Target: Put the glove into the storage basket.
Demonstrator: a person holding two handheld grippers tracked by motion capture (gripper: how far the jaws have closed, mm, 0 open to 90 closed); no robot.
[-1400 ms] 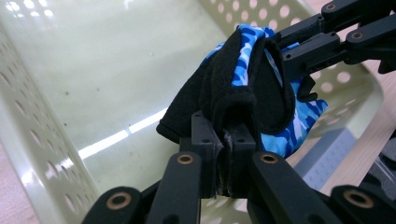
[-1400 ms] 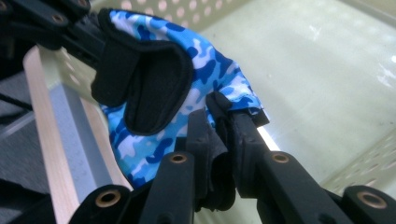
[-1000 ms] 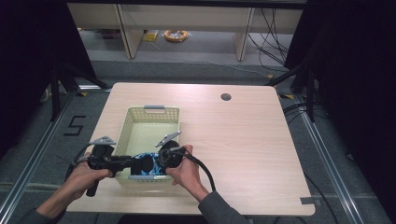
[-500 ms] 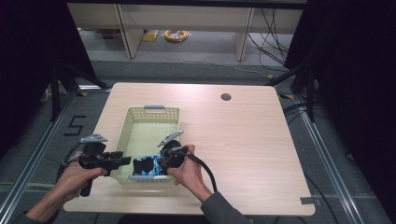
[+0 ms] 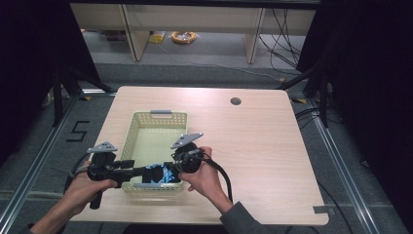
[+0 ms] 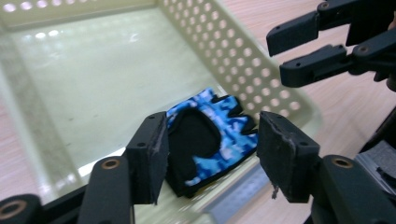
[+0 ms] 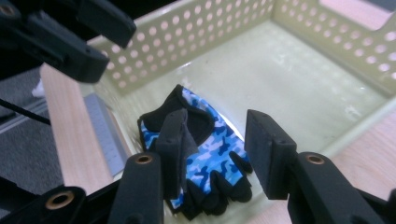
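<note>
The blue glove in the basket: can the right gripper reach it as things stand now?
Probably yes. The glove lies uncovered on the basket floor below the right gripper, whose jaws have just been opening with nothing gripped.

A pale perforated basket [image 5: 157, 122] is set on the wooden bench [image 5: 263, 161], left of the round grommet hole [image 5: 235, 101] near its far edge.

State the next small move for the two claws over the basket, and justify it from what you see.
Probably lift both claws clear: the blue camouflage glove already lies in the basket, and the left claw and right claw, jaws just opened, grip nothing.
</note>
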